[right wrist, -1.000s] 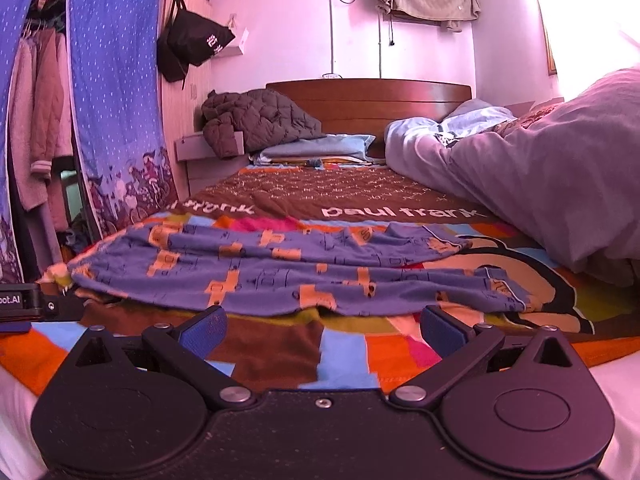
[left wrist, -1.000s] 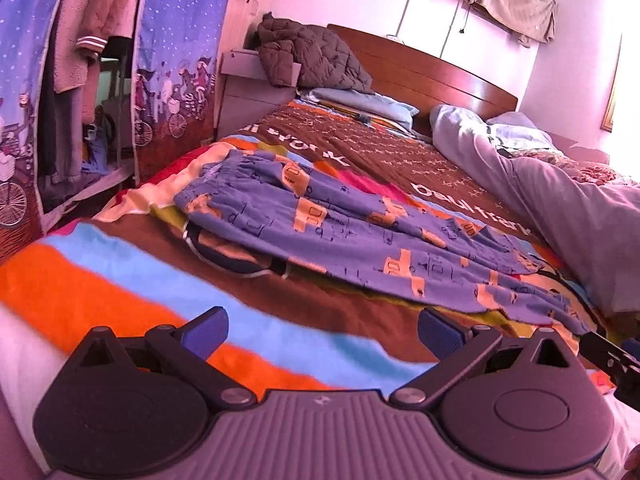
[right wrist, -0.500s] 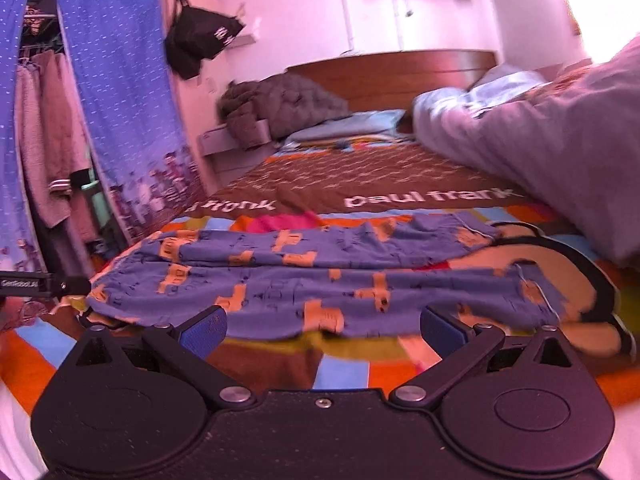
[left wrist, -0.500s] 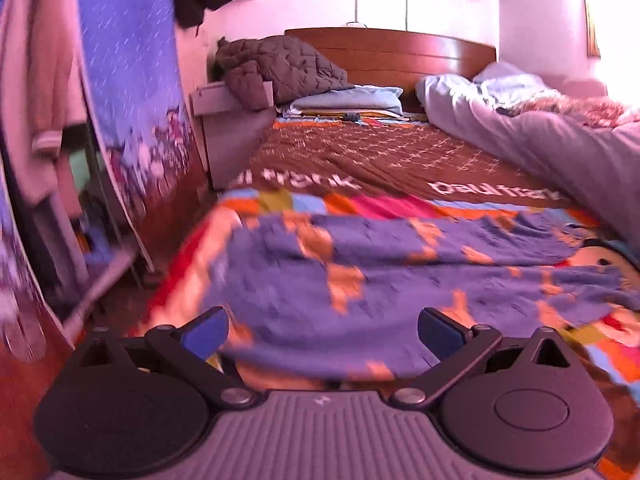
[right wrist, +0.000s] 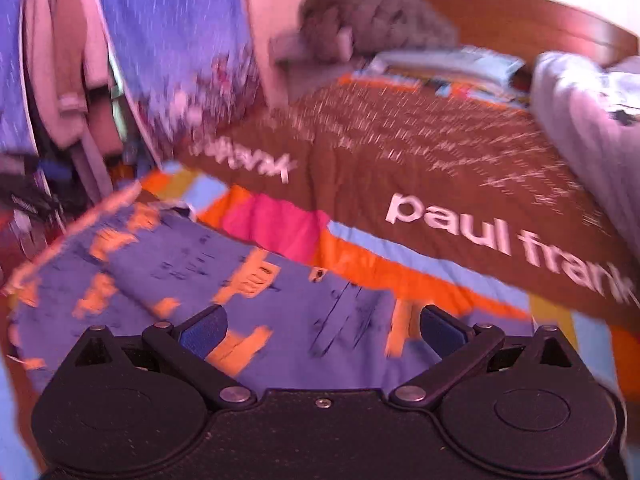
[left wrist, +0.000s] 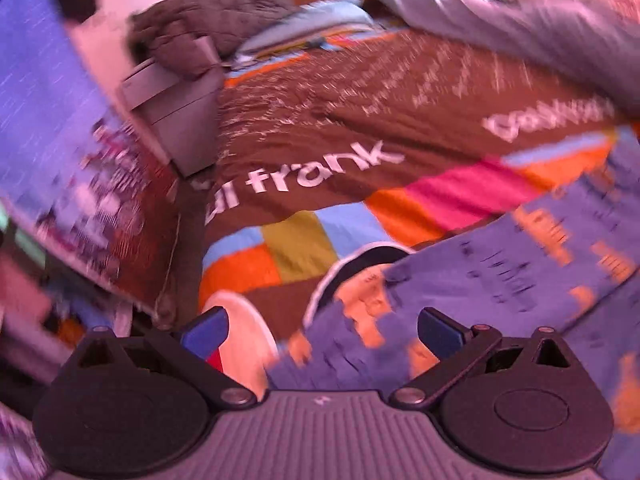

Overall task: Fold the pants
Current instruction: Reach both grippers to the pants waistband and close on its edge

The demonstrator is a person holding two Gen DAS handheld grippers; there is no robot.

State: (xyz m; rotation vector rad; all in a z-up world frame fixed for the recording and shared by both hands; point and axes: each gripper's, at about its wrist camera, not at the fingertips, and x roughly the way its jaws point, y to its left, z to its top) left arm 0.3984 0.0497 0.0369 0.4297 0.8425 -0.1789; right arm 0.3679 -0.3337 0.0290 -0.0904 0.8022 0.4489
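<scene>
The purple pants with orange patches lie flat on the striped bedspread. In the left wrist view my left gripper is open just above the pants' near left edge, with cloth between and below the fingers. In the right wrist view the pants spread across the lower left, and my right gripper is open low over them. Both views are blurred by motion.
A brown bedspread panel with white lettering lies beyond the pants. A grey duvet is heaped at the right. A dark quilted jacket sits on the bedside cabinet. A wardrobe curtain hangs at the left.
Both grippers have moved forward and down onto the bed, close over the pants. The left one swung towards the pants' left end. Both stay open.
</scene>
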